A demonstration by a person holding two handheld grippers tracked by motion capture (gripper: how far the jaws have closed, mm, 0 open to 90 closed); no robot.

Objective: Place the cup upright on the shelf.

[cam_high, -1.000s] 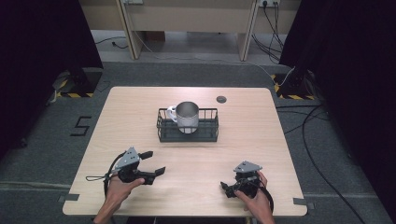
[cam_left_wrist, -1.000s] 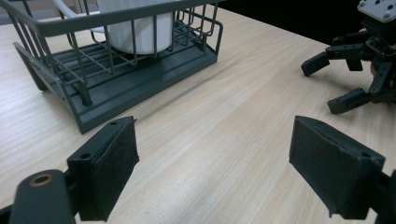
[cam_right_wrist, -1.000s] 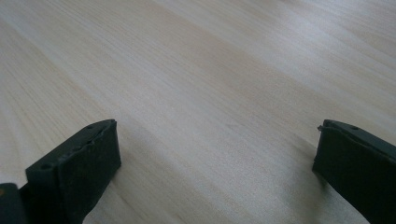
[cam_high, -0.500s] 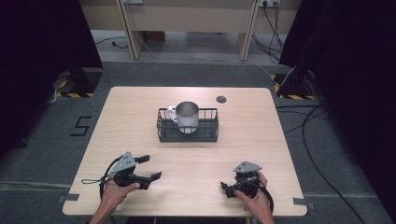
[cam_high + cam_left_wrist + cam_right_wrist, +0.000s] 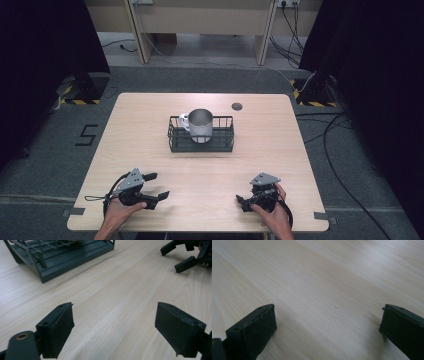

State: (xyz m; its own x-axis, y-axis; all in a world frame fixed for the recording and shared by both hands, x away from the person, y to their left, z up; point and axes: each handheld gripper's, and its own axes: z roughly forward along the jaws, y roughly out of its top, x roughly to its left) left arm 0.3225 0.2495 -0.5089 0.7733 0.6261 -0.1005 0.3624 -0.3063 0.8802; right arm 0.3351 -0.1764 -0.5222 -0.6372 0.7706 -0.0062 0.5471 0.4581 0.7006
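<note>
A light wooden bench (image 5: 150,125) carries a dark wire basket (image 5: 201,141) at its middle, toward the far side, and a metal mug (image 5: 201,125) stands upright inside the basket, its handle turned to the left of the high view. A small dark round cap (image 5: 237,106) sits in the bench top just behind and to the right of the basket. At the near edge, the left tool (image 5: 154,186), held in the person's left hand (image 5: 120,210), lies low over the bench near the left corner with its jaws spread wide and nothing between them; in the left gripper view the same tool (image 5: 113,327) looks across bare wood toward a corner of the basket (image 5: 62,257) at upper left. The right tool (image 5: 242,203), held in the right hand (image 5: 272,212), sits near the right corner, well apart from the basket, and also appears far off in the left gripper view (image 5: 180,257). Its jaws too stand wide apart over bare wood in the right gripper view (image 5: 328,327), gripping nothing.
</note>
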